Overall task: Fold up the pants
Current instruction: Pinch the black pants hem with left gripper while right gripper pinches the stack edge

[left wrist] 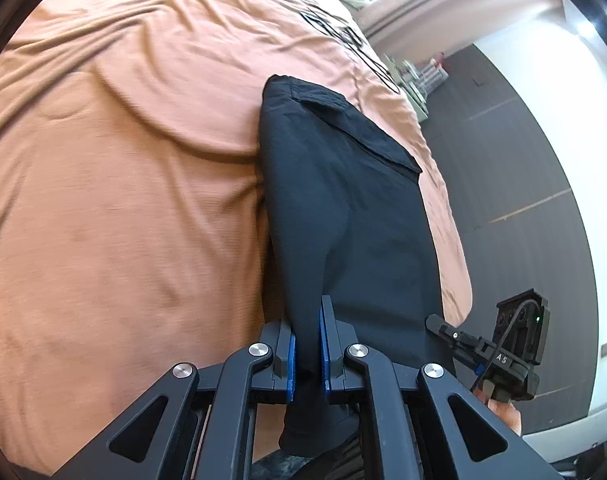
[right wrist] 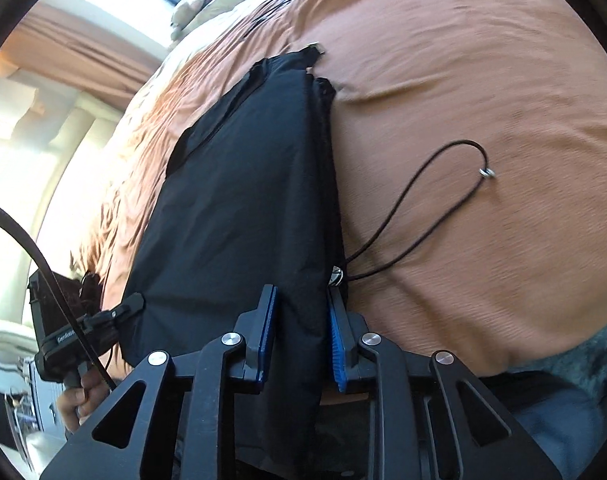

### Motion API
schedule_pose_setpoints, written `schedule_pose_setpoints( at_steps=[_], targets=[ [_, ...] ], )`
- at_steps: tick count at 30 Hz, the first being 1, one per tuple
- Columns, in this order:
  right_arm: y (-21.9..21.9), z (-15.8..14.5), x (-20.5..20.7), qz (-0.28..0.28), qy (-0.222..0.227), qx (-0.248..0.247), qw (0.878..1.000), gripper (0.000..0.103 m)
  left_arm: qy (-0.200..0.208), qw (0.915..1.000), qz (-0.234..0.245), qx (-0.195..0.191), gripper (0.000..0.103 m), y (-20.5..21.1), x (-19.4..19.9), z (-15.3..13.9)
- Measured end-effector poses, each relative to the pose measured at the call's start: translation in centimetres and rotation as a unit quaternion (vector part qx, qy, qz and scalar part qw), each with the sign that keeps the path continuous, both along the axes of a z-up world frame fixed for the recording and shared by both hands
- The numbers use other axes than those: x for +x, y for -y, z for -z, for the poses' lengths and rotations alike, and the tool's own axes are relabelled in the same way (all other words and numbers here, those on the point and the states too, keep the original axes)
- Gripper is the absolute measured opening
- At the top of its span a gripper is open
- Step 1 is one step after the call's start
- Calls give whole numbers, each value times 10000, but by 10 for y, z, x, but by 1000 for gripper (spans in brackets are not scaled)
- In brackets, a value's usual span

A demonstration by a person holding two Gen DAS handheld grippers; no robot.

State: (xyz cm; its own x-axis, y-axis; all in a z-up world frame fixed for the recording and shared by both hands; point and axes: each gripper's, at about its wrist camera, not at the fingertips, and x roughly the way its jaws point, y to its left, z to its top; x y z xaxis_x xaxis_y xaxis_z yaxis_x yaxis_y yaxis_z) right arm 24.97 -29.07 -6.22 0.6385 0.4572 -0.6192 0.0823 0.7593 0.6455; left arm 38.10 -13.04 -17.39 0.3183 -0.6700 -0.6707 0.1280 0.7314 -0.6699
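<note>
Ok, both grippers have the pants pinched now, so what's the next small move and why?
Probably lift both ends together and carry them forward toward the far end. The left gripper and right gripper each clamp black pants that lie long on the orange bedspread, drawstring trailing loose.

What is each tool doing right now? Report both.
Left tool: shut on the black pants.
Right tool: shut on the black pants.
</note>
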Motion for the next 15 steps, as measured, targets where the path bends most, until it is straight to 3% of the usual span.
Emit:
schedule_pose_setpoints(
  at_steps=[15],
  targets=[
    [-26, 8, 11, -421, 117, 233, 9988, 18, -37, 9994, -322, 146, 10, -68, -14, 8]
  ],
)
